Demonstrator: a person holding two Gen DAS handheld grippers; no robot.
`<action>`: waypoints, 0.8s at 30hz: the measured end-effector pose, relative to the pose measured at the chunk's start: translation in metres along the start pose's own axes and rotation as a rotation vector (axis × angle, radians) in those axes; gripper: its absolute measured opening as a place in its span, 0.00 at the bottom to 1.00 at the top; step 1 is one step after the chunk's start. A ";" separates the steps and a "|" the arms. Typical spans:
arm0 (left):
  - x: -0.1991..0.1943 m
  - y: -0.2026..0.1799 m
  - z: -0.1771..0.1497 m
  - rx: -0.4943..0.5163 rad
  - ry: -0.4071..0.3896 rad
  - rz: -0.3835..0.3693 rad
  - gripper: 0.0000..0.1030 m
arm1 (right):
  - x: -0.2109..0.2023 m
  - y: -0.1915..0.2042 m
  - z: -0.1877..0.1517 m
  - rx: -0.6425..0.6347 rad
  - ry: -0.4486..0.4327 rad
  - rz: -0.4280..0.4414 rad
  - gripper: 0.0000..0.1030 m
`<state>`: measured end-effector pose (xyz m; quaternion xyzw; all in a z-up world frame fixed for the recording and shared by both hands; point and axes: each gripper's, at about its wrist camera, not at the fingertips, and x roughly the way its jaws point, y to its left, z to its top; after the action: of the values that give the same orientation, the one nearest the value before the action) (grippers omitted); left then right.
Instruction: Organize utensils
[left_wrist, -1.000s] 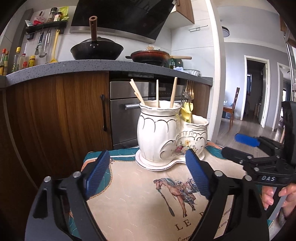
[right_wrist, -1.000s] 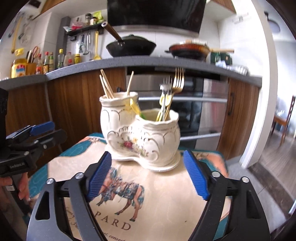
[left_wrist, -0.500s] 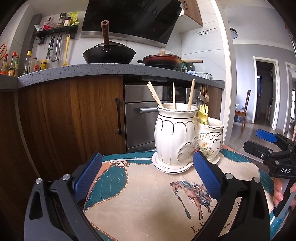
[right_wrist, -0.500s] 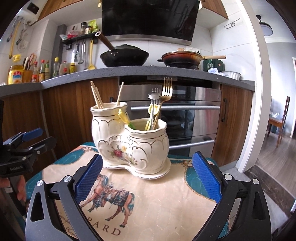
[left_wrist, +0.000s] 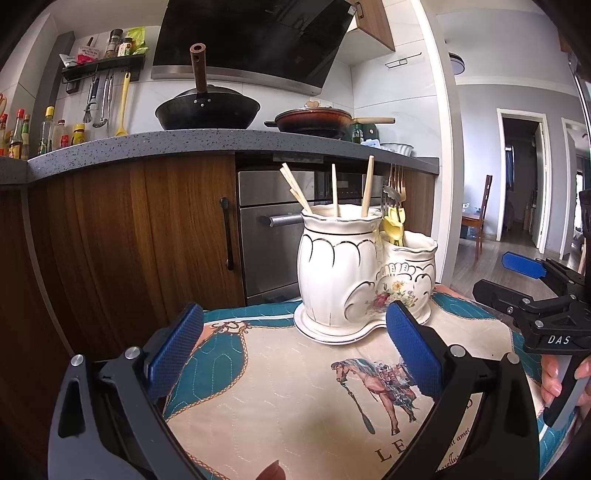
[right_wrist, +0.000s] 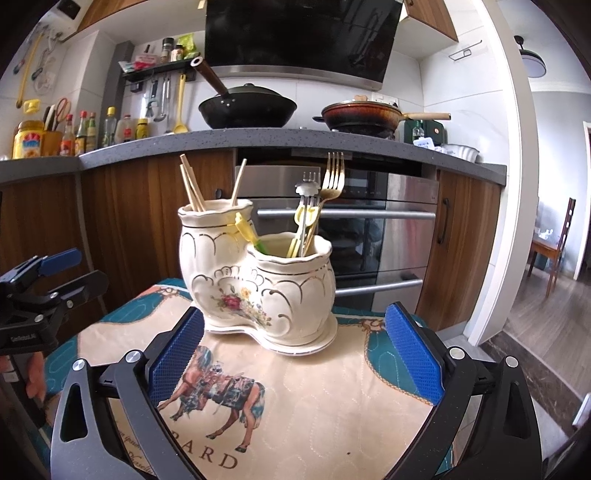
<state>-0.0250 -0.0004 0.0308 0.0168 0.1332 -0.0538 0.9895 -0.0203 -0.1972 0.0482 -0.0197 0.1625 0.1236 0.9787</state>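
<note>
A white two-pot ceramic utensil holder (left_wrist: 347, 273) (right_wrist: 258, 280) stands on a table mat. The taller pot holds several wooden chopsticks (left_wrist: 334, 192) (right_wrist: 192, 188). The lower pot holds a gold fork (right_wrist: 332, 181), a silver utensil (right_wrist: 306, 206) and yellow-handled pieces (left_wrist: 393, 225). My left gripper (left_wrist: 295, 354) is open and empty, short of the holder. My right gripper (right_wrist: 295, 354) is open and empty, in front of the holder. Each gripper shows at the edge of the other's view (left_wrist: 532, 280) (right_wrist: 48, 273).
The beige and teal mat with a horse print (right_wrist: 295, 398) covers the small table. Behind are wooden cabinets (left_wrist: 147, 240), a steel oven (right_wrist: 369, 236), and a counter with a black wok (left_wrist: 207, 110) and a red pan (right_wrist: 365, 114). Open floor lies to the right (right_wrist: 535, 314).
Both grippers have drawn back and away from the holder, which now looks smaller and farther off. Both stay open and empty.
</note>
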 end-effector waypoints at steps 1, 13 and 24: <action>0.000 0.000 0.000 -0.002 0.000 -0.002 0.95 | 0.001 0.000 0.000 0.000 0.002 -0.003 0.95; -0.001 -0.001 -0.001 0.002 -0.004 -0.013 0.95 | 0.003 0.002 -0.001 -0.005 0.012 -0.010 0.95; -0.001 -0.001 -0.001 0.001 -0.004 -0.013 0.95 | 0.004 0.002 -0.001 -0.006 0.012 -0.011 0.95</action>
<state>-0.0263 -0.0009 0.0301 0.0164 0.1312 -0.0604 0.9894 -0.0176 -0.1948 0.0466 -0.0241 0.1678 0.1188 0.9783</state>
